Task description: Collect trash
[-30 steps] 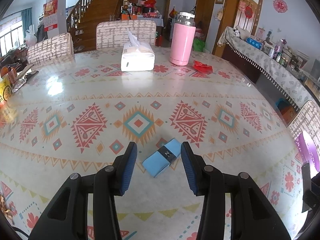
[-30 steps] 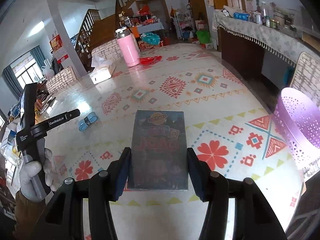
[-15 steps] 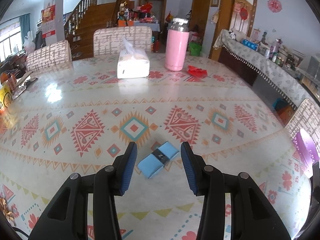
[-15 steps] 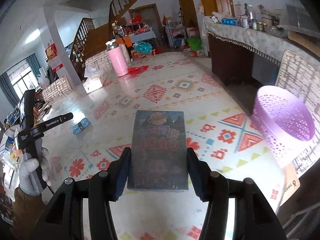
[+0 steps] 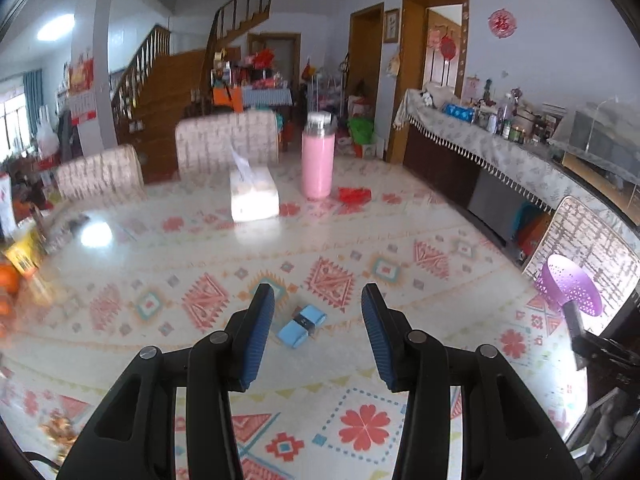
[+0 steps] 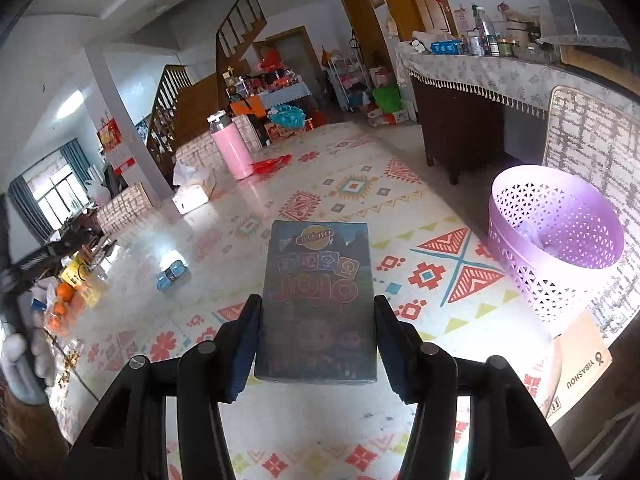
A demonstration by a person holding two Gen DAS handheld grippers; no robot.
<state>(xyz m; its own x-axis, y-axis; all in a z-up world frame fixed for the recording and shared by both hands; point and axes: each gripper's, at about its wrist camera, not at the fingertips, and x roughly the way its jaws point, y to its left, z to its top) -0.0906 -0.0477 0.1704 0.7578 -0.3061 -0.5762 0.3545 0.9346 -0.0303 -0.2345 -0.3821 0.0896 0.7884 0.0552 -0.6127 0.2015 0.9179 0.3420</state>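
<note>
Dark, glossy cardboard makes up the flat box pinched between the right gripper's blue pads; its face carries a yellow oval logo near the top, a row of small coloured squares and large red rounded letters below. The box is held above the patterned table, near the edge where the lilac perforated basket stands on a chair beside a piece of printed cardboard. Some pale crumpled stuff lies inside the basket.

The left gripper hangs over the table with its fingers spread and nothing between them. Below it, on the tabletop, lies a small light-blue packet with a dark band across its middle, sitting askew to the table's pattern.

Toward the far edge stand a pink flask with a silver cap and a white tissue box, with a red wrapper just beside the flask. Oranges sit at the left edge.
</note>
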